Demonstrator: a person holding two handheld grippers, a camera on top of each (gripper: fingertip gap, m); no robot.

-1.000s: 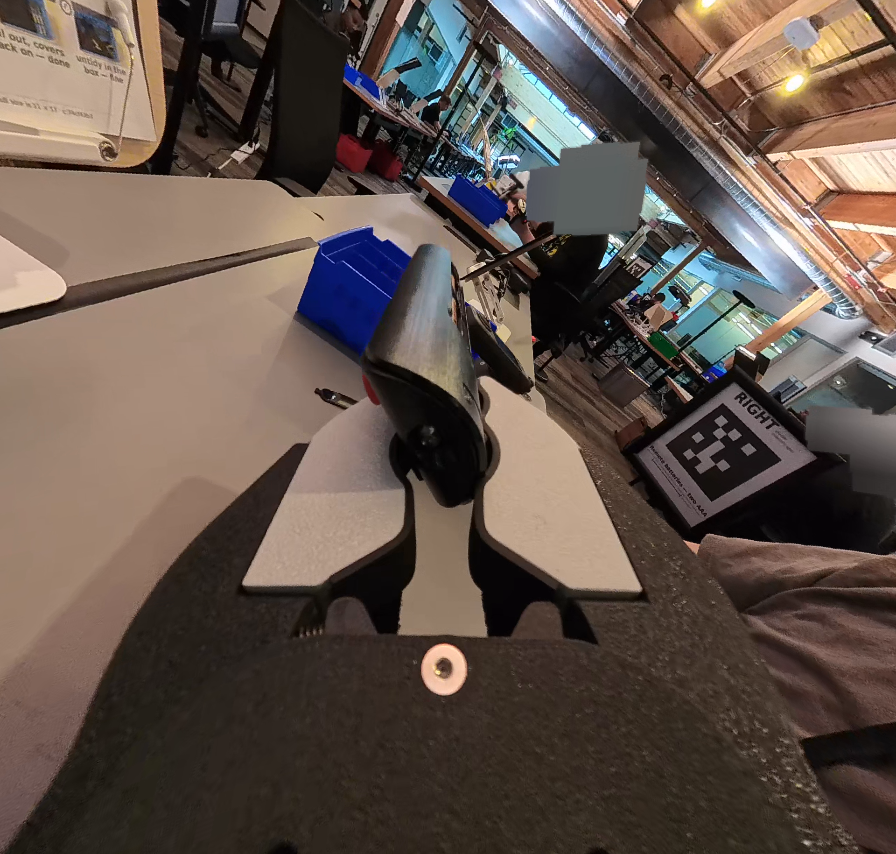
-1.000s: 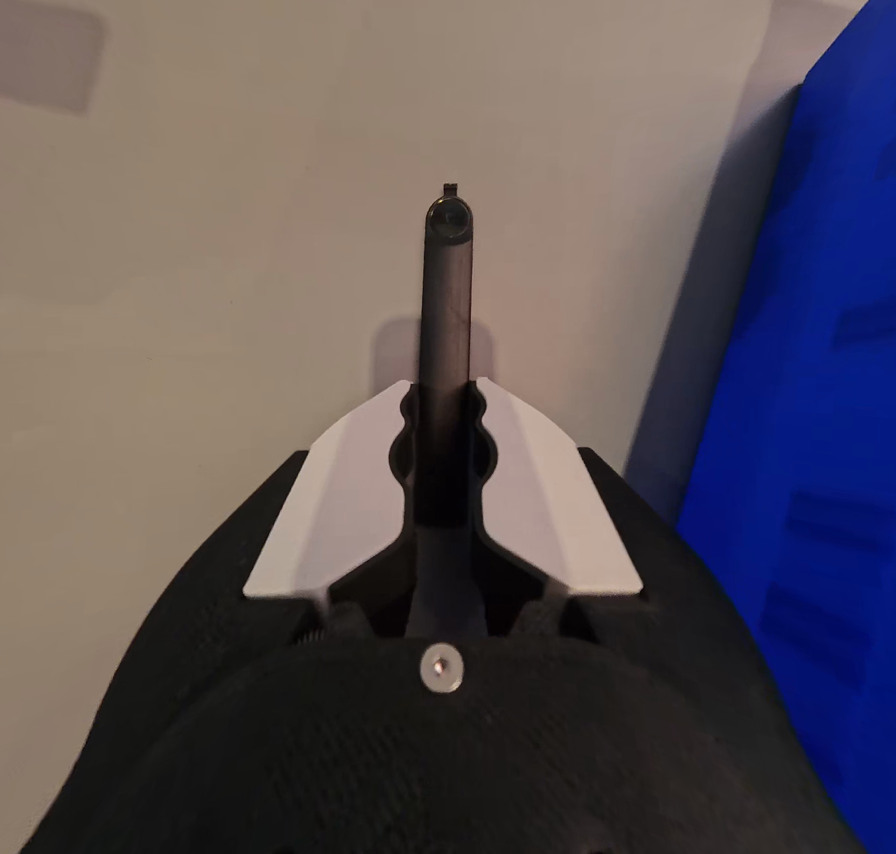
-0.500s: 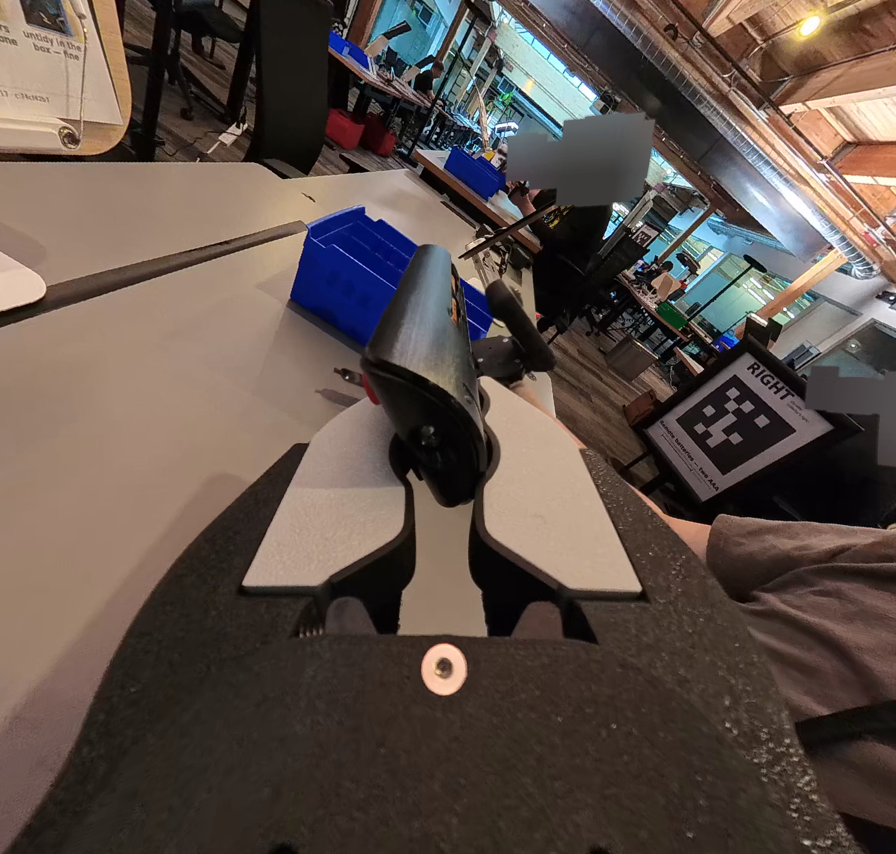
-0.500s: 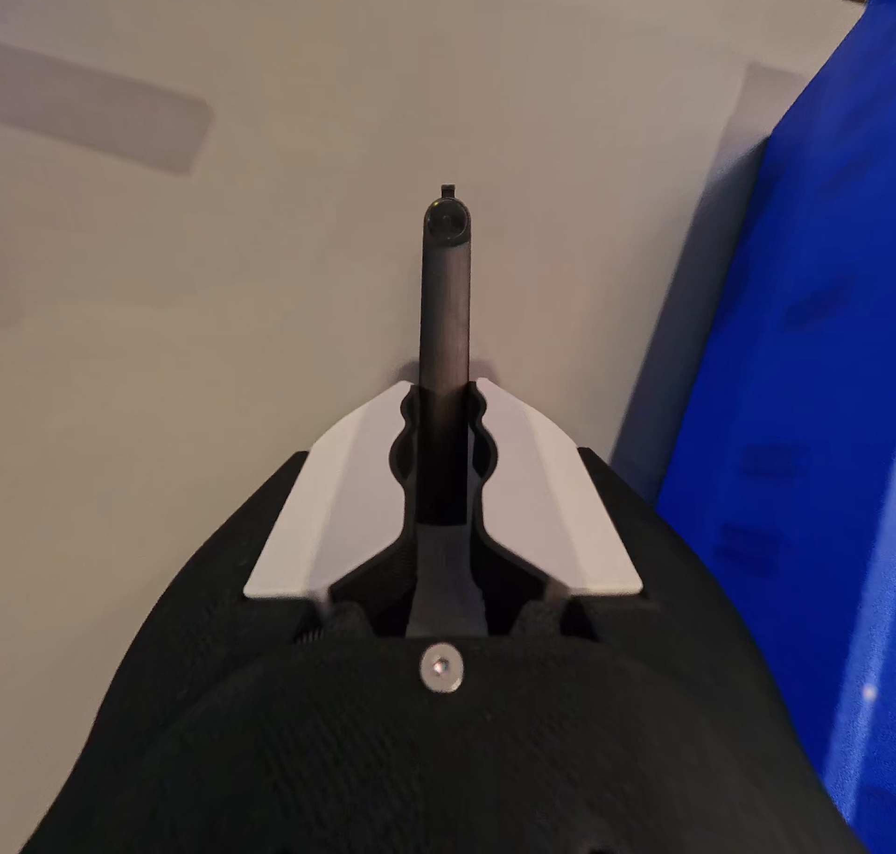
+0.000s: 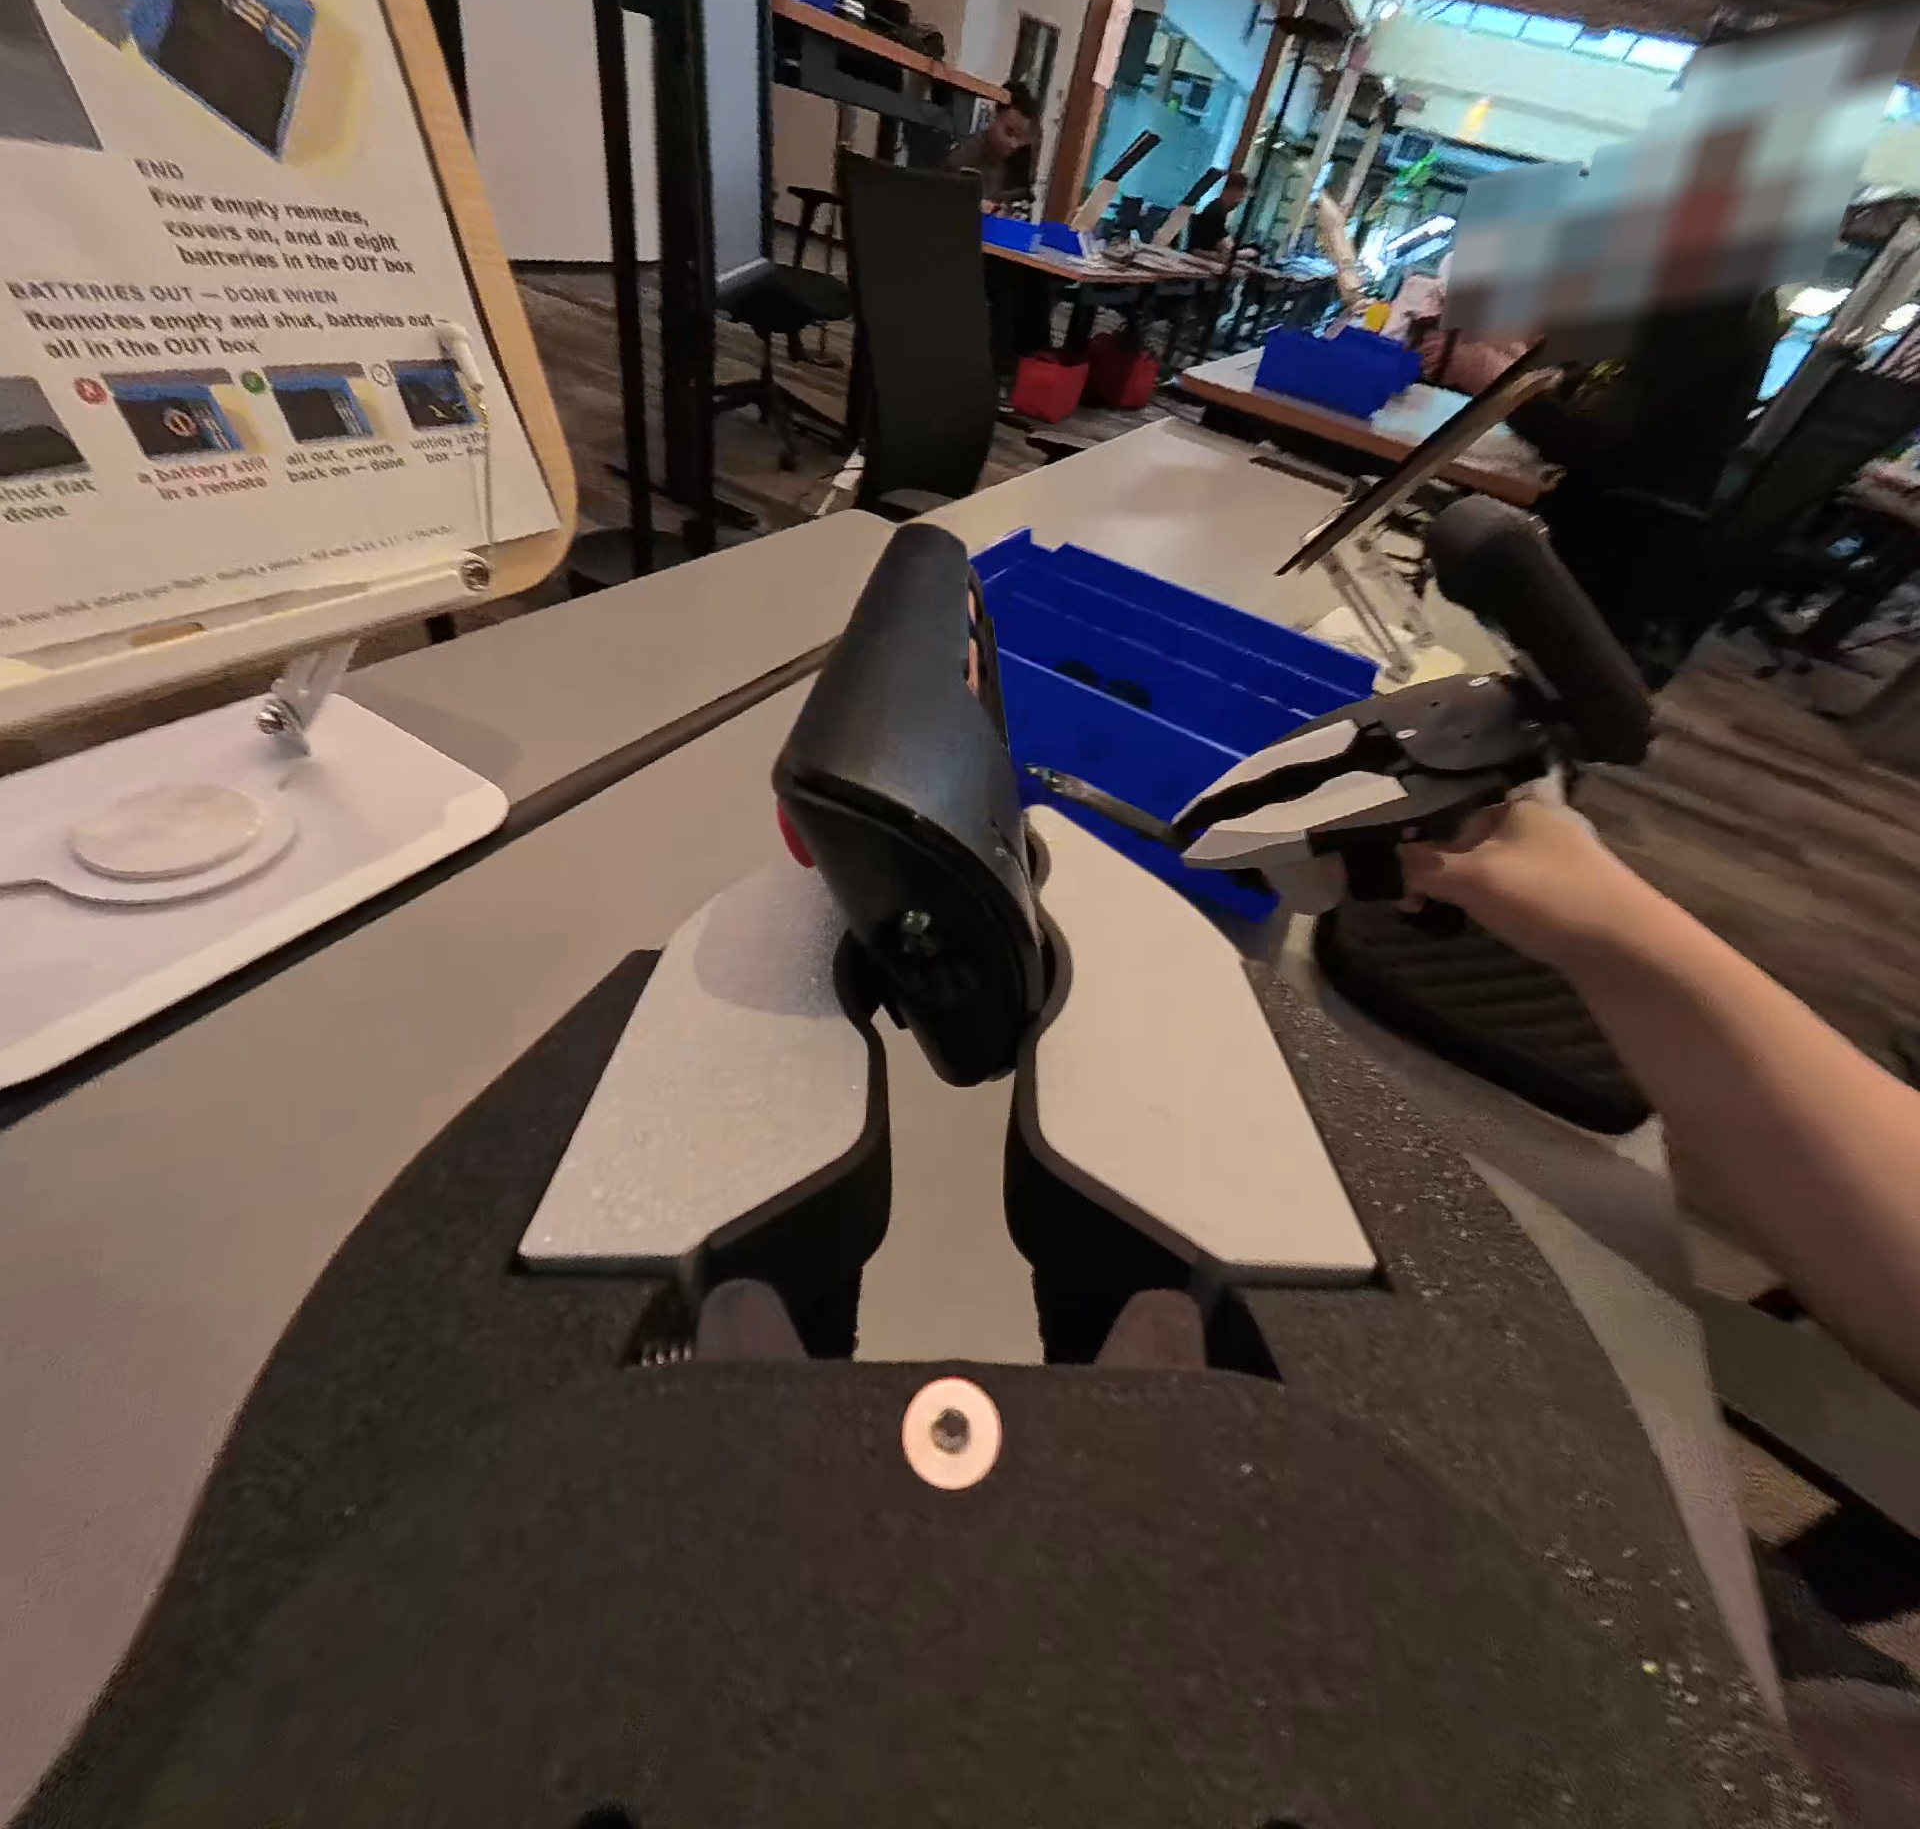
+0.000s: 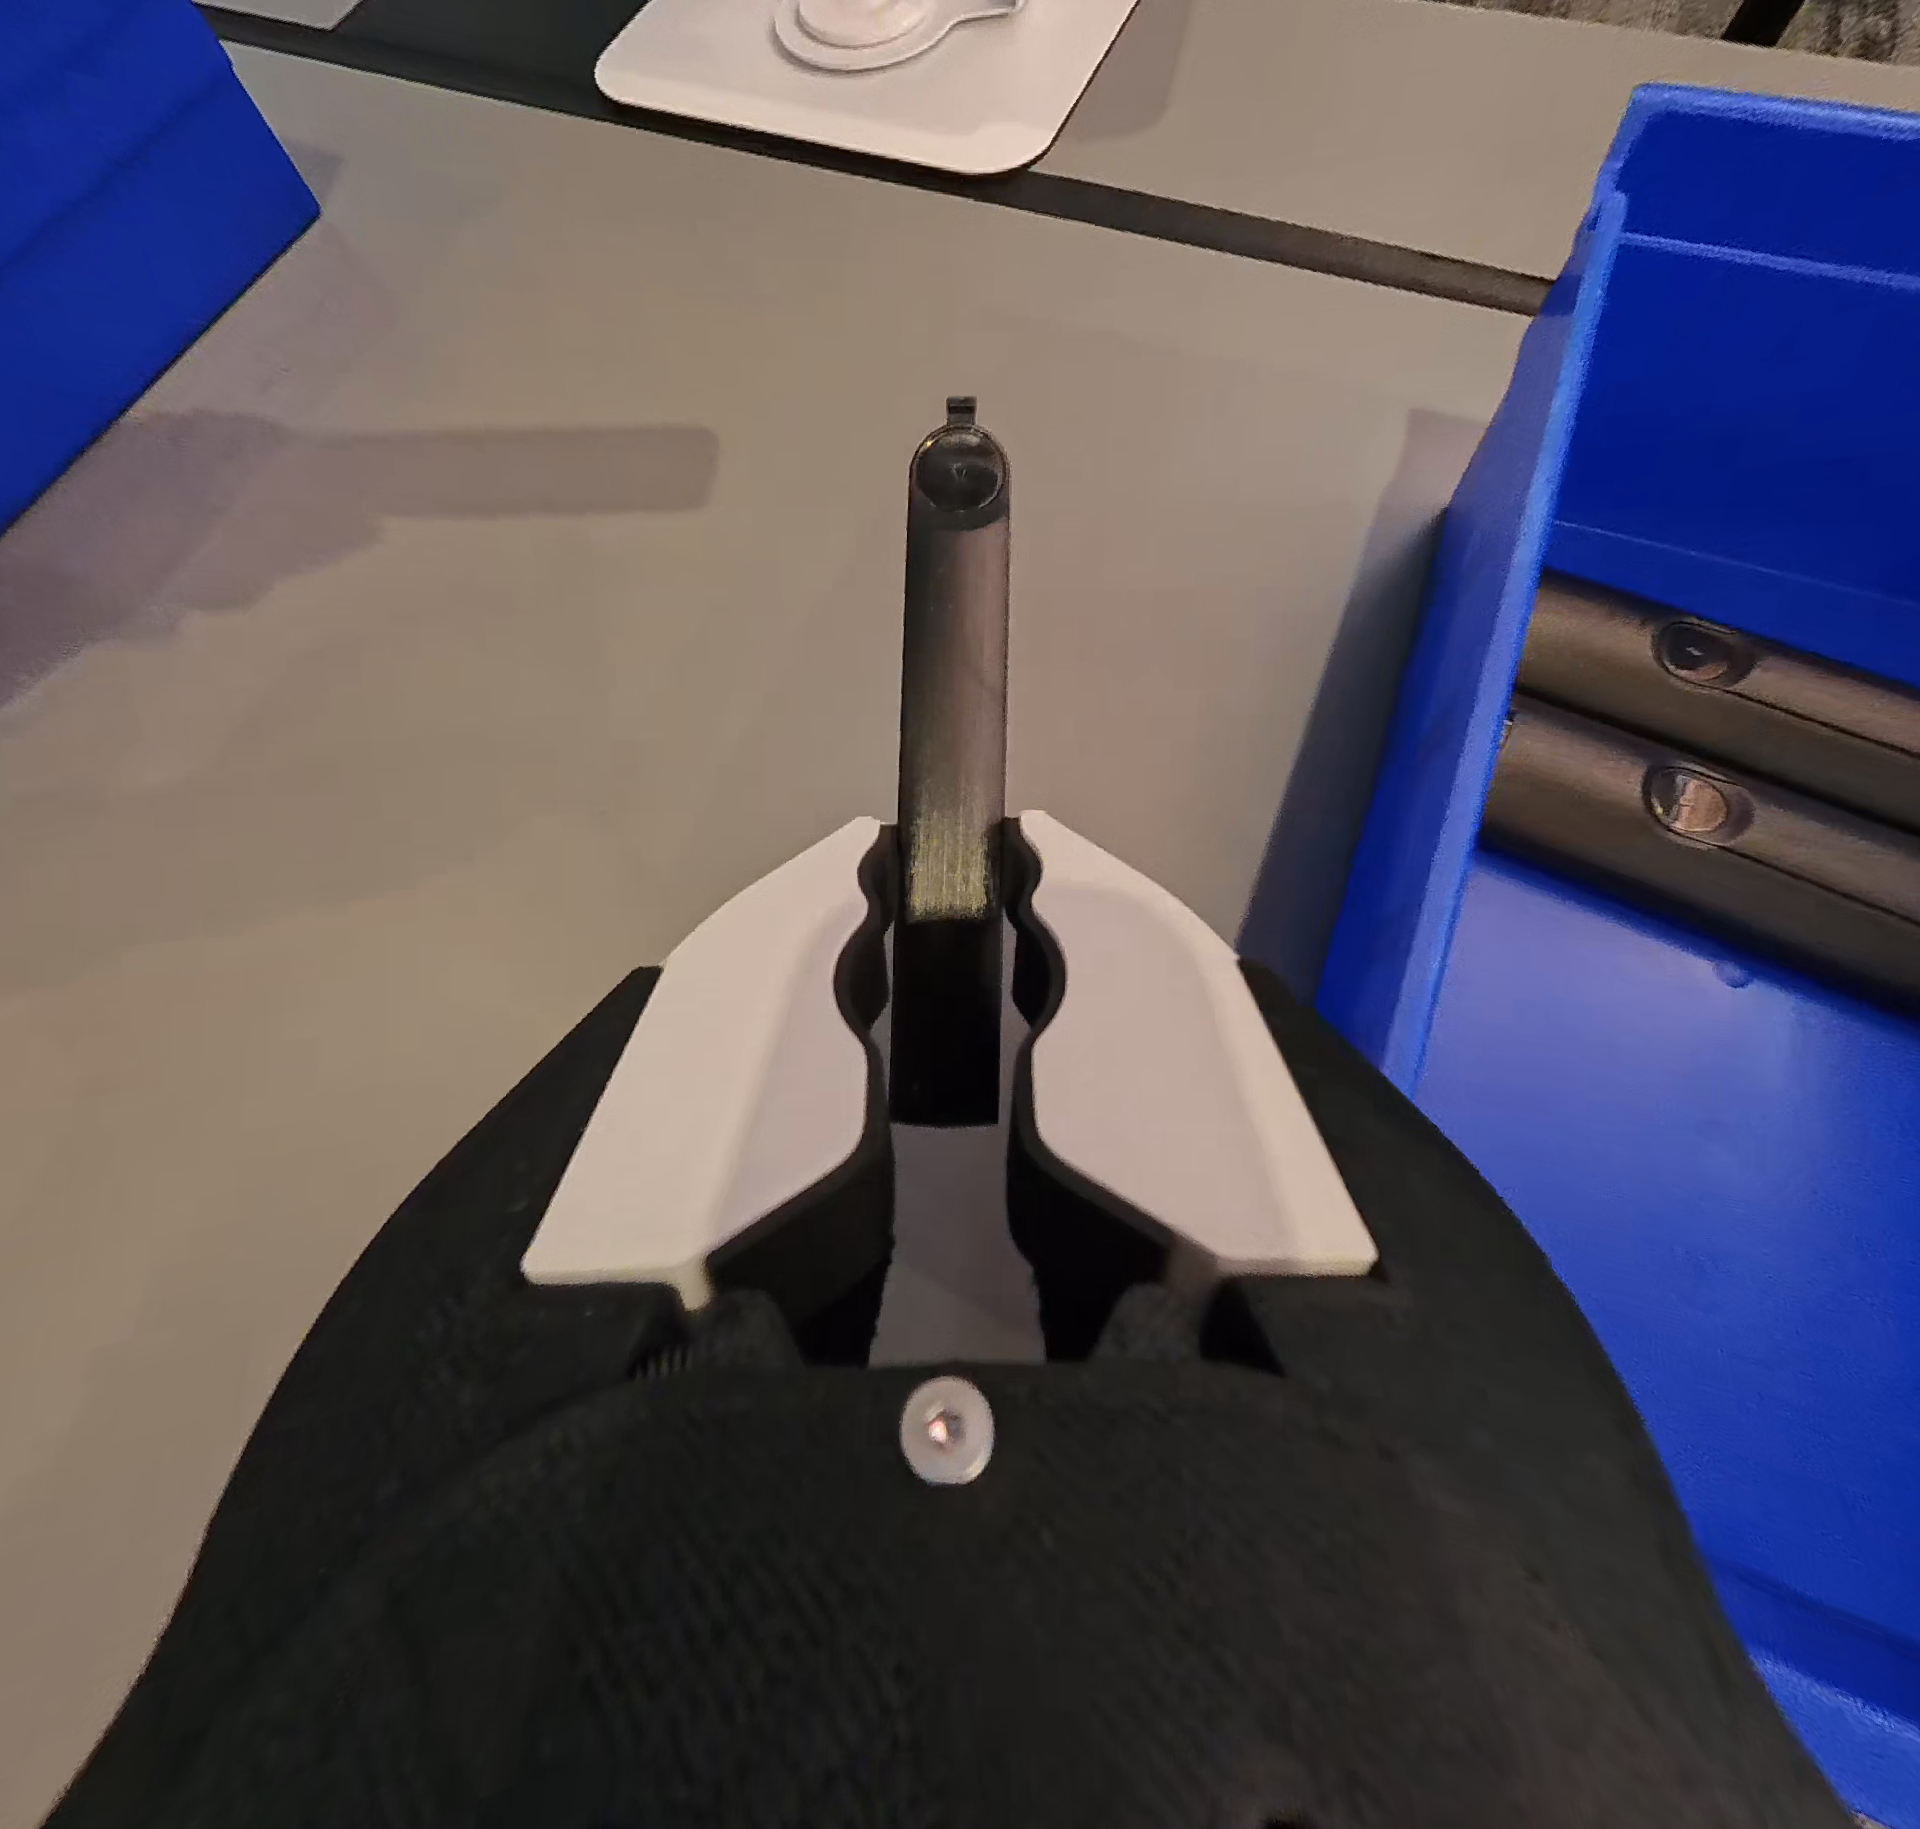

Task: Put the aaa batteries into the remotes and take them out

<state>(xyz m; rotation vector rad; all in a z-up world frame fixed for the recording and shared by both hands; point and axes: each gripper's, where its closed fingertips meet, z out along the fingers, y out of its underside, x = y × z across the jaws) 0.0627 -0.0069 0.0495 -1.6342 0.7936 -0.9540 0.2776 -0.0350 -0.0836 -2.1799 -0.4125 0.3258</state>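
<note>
My left gripper point(image 5: 935, 906) is shut on the lower end of a black remote point(image 5: 904, 740) and holds it upright above the grey table point(image 5: 312, 1104). My right gripper point(image 6: 951, 844) is shut on a thin black battery cover point(image 6: 956, 636) with a round dimple at its far end, held above the table. In the left wrist view the right gripper point(image 5: 1195, 829) sits just right of the remote, and the cover's point(image 5: 1101, 803) tip almost touches the remote's right side. No loose batteries show clearly.
A blue bin point(image 6: 1558, 532) on the right holds two black remotes point(image 6: 1704, 657). Another blue bin point(image 6: 104, 169) is at the far left. A board of instructions point(image 5: 208, 273) stands on a white base point(image 5: 208, 844). A person's forearm point(image 5: 1610, 948) holds the right gripper.
The right gripper has drawn back from the table with the cover and come up beside the remote. The left view has swung left and levelled; the remote stays gripped.
</note>
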